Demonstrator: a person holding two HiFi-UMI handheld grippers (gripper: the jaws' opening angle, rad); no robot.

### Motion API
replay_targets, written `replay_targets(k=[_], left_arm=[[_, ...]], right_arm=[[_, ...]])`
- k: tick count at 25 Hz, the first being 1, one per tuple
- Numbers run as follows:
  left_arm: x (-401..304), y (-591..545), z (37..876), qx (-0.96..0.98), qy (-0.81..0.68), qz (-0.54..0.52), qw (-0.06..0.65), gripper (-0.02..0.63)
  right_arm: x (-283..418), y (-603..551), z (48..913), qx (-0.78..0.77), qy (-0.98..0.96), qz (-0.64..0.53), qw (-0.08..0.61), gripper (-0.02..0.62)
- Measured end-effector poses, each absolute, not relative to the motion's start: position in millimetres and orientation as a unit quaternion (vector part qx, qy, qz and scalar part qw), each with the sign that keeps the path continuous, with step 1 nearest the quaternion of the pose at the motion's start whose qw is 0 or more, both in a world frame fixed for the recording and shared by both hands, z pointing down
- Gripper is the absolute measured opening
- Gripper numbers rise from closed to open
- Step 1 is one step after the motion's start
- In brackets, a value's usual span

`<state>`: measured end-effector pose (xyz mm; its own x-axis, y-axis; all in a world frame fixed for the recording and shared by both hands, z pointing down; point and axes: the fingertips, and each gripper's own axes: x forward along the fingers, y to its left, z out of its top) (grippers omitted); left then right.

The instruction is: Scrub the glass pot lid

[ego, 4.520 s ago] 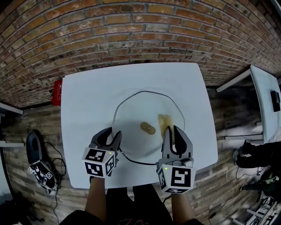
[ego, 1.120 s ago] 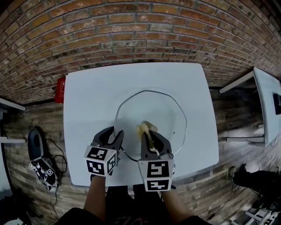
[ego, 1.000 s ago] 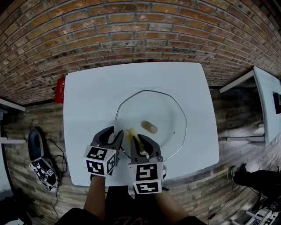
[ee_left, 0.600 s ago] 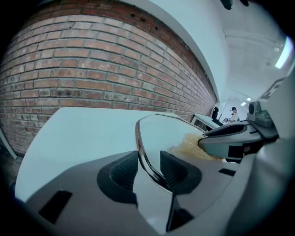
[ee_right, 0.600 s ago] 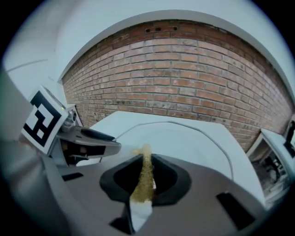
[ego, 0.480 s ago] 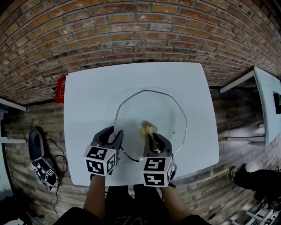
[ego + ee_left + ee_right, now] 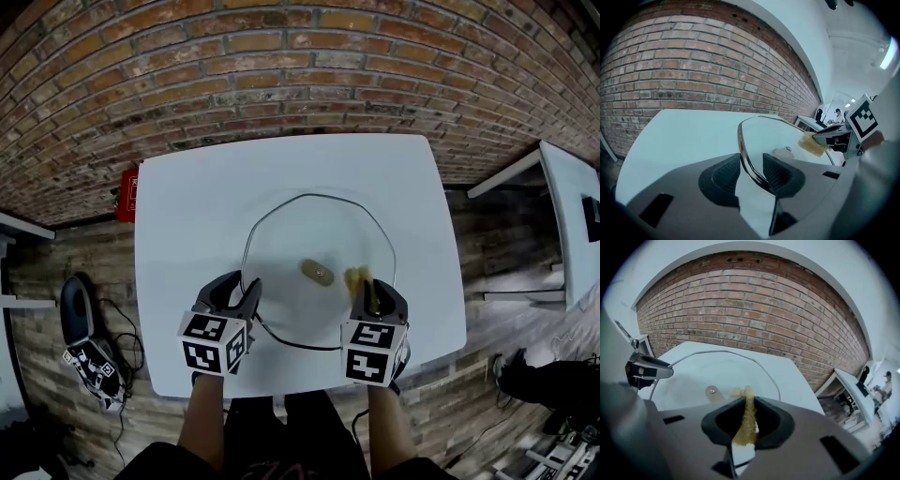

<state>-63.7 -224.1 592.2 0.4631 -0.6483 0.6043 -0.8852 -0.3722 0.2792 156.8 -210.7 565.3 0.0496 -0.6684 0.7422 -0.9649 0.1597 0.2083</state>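
You face a white table [image 7: 187,216] before a brick wall [image 7: 281,66]; a red object [image 7: 126,195] sits beside its left edge; another table [image 7: 572,202] stands right.

Brick wall [image 7: 234,75], white table [image 7: 187,216]

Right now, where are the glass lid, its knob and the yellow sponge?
glass lid [image 7: 300,230]: head view, bare glass beyond the knob.
knob [image 7: 317,273]: head view, its middle.
sponge [image 7: 355,278]: head view, the yellow tip lying on the glass.
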Motion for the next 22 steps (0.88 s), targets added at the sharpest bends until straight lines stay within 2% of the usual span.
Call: replay_targets(k=[4, 12, 22], left_arm=[[-62.4, -223.7, 592.3, 0.804, -0.478, 0.198, 0.294, 0.152], [-69.9, -225.5, 585.3, 0.806, -0.484, 0.194, 0.282, 0.152], [-89.2, -238.2, 522.3, 0.823, -0.508, 0.155, 0.203, 0.137]], right_arm=[[156.4, -210.9, 564.3, 0.62, -0.662, 0.19, 0.377, 0.058], [146.7, -217.1, 546.4, 0.63, -0.688, 0.179, 0.313, 0.058], [122.8, -228.8, 499.3, 0.625, -0.737, 0.146, 0.213, 0.057]])
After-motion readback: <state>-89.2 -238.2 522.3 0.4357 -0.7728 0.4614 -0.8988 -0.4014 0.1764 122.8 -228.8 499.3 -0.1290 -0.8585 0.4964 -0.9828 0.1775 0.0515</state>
